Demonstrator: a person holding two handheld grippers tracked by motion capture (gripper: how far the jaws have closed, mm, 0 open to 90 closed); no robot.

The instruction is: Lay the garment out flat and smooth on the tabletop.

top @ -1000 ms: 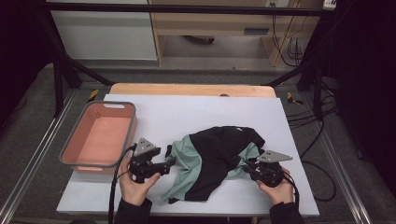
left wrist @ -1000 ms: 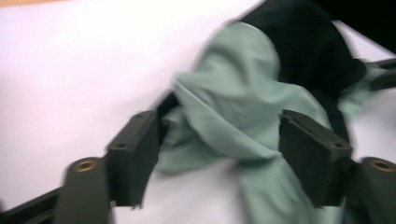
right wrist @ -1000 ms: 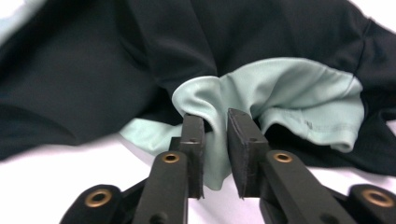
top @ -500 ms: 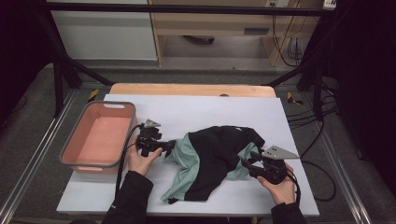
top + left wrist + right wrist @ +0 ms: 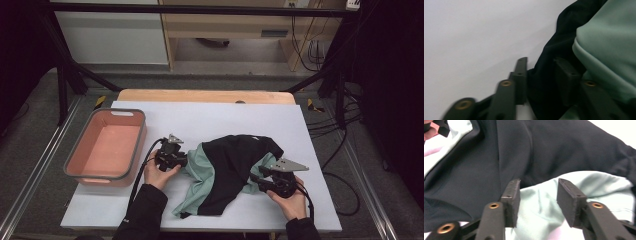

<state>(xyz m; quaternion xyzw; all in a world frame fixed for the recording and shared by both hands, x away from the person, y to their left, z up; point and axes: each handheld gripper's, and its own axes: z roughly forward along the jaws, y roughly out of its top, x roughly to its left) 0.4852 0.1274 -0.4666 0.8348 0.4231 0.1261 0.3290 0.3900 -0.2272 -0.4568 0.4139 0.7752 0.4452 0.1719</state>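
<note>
Black-and-mint garment (image 5: 231, 172) crumpled on white table sheet (image 5: 210, 117), right of pink bin (image 5: 106, 150), nearer the front edge than the back. Black cloth uppermost; mint lining showing along garment's left side and trailing to its front-left corner, a smaller mint patch at its right side.

Left gripper (image 5: 176, 159) at garment's left edge, between garment and pink bin, held in left hand (image 5: 159, 172). From left gripper view: jaws apart, fold of black cloth (image 5: 544, 82) lying between them, left jaw's pad against table sheet side, right jaw partly buried in cloth; mint fold (image 5: 609, 50) just right of it. Not clamped — gap visible either side of the fold.

Right gripper (image 5: 260, 181) at garment's right side, held in right hand (image 5: 291, 200), grey three-cornered plate on top. From right gripper view: jaws spread wide, mint cloth (image 5: 541, 202) beneath and between them, black cloth (image 5: 529, 152) beyond. Nothing pinched; contact of pads with cloth not determinable.

Pink bin apart from garment, left gripper's cable running past bin's front-right corner.
</note>
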